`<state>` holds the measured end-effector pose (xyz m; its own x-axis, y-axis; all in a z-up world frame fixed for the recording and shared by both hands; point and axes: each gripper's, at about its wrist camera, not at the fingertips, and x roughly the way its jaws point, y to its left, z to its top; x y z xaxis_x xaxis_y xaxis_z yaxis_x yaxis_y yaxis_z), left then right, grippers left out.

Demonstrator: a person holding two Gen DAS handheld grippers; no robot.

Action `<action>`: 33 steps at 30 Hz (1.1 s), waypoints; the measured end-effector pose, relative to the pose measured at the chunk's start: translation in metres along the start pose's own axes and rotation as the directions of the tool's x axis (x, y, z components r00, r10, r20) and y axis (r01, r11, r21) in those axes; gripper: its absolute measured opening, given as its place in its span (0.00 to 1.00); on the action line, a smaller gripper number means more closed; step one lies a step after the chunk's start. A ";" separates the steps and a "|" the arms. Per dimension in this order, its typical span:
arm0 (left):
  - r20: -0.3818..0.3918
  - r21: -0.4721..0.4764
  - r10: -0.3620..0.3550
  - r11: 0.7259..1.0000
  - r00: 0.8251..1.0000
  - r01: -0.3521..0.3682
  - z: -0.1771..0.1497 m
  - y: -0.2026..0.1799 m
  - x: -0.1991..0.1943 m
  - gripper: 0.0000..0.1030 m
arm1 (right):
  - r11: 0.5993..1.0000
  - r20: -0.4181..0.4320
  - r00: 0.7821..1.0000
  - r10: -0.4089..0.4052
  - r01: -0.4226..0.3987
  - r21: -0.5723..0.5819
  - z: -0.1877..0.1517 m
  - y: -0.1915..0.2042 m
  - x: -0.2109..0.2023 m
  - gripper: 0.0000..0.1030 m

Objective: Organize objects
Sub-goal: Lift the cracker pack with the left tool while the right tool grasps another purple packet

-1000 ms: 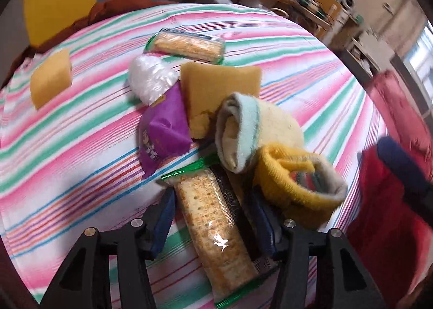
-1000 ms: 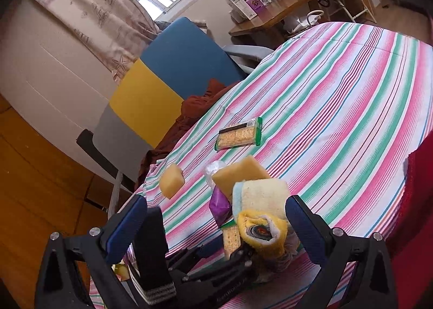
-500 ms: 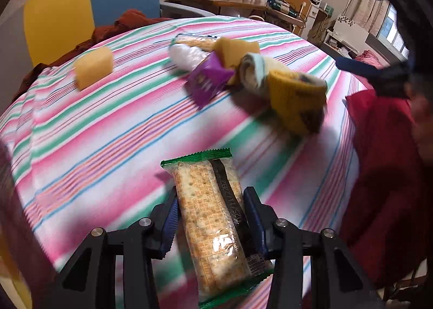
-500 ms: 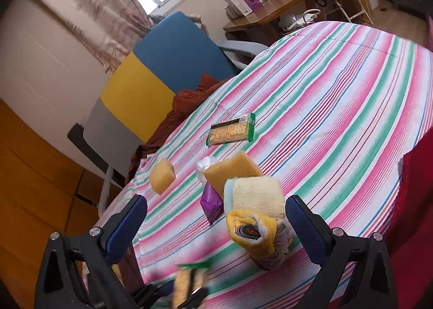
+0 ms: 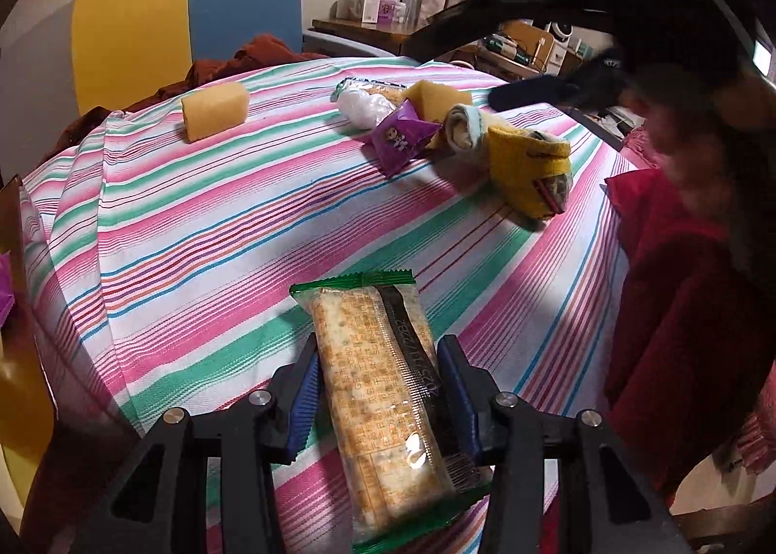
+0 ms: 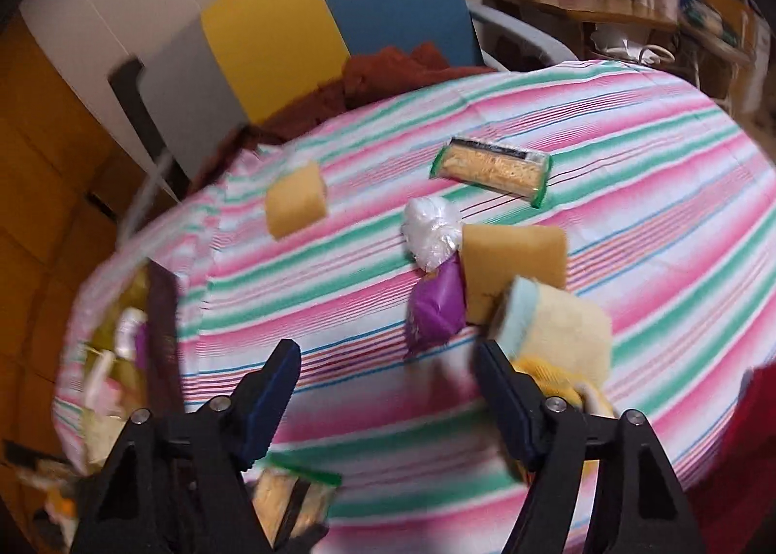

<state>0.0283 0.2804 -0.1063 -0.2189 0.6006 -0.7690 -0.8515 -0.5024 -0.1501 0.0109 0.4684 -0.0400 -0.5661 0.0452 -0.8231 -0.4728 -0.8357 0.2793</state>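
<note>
Two grippers are in view, and only one carries anything. The left gripper point(image 5: 378, 389) has its blue pads pressed against both long sides of a cracker packet point(image 5: 383, 403) – a clear wrapper with green ends and a dark strip along one edge – held lifted above the near part of the striped tablecloth point(image 5: 194, 234). The right gripper point(image 6: 388, 389) has its jaws spread wide with nothing between them, above the cloth near the pile.

Farther across the table, a purple snack pouch point(image 5: 401, 137), a white crumpled bag point(image 5: 363, 106), a yellow sponge point(image 5: 436, 97), a rolled cream towel point(image 5: 466, 129) and a yellow rolled cloth point(image 5: 526, 166) lie bunched together, touching one another. A second cracker packet point(image 6: 490, 165) lies just behind them, and a second sponge point(image 5: 213, 110) sits well apart to the left. The right wrist view is blurred – what looks like the held packet shows at its lower edge
</note>
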 end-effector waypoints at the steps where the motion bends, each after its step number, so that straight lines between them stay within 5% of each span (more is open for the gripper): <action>1: 0.003 0.001 -0.005 1.000 1.000 0.005 -0.001 0.001 -0.001 0.47 | 1.000 -0.002 1.000 -0.029 0.029 -0.012 0.004 0.004 0.008 0.69; 6: 0.025 0.004 -0.025 1.000 0.999 0.025 -0.005 0.004 -0.001 0.47 | 0.995 -0.030 0.995 -0.092 0.091 -0.032 0.018 0.006 0.047 0.63; 9: 0.031 0.000 -0.035 0.999 0.999 0.035 -0.005 0.006 -0.001 0.47 | 0.987 -0.094 0.982 0.162 -0.163 -0.004 0.016 0.009 0.050 0.57; 11: 0.037 -0.009 -0.041 0.999 0.998 0.042 -0.004 0.008 0.000 0.47 | 0.978 -0.058 0.978 0.198 -0.201 -0.058 0.015 0.020 0.039 0.57; 17: 0.053 -0.006 -0.033 0.999 0.998 0.033 -0.003 0.007 0.003 0.47 | 0.990 -0.064 0.988 0.138 -0.139 -0.011 0.019 0.007 0.046 0.59; 20: 0.059 -0.010 -0.035 0.999 0.998 0.036 -0.003 0.009 0.004 0.47 | 0.988 -0.054 0.987 0.149 -0.151 -0.035 0.019 0.013 0.045 0.74; 22: 0.063 -0.005 -0.034 0.999 0.997 0.034 -0.003 0.009 0.005 0.47 | 0.989 -0.050 0.990 0.134 -0.137 -0.054 0.019 0.021 0.046 0.92; 27: 0.071 -0.002 -0.035 0.999 0.997 0.036 -0.005 0.008 0.004 0.47 | 0.987 -0.091 0.991 0.095 -0.106 -0.122 0.021 0.040 0.067 0.92; 29: 0.075 0.000 -0.036 0.999 0.997 0.036 -0.006 0.008 0.004 0.47 | 0.982 -0.114 0.991 0.068 -0.087 -0.167 0.019 0.048 0.078 0.89; 33: 0.080 0.000 -0.042 0.999 0.996 0.042 -0.006 0.010 0.004 0.47 | 0.969 -0.163 0.985 -0.049 0.007 -0.246 0.010 0.054 0.098 0.51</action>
<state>0.0221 0.2741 -0.1141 -0.2207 0.6692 -0.7096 -0.8597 -0.4770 -0.1825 -0.0774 0.4328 -0.1009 -0.4248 -0.0041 -0.9053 -0.2959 -0.9444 0.1431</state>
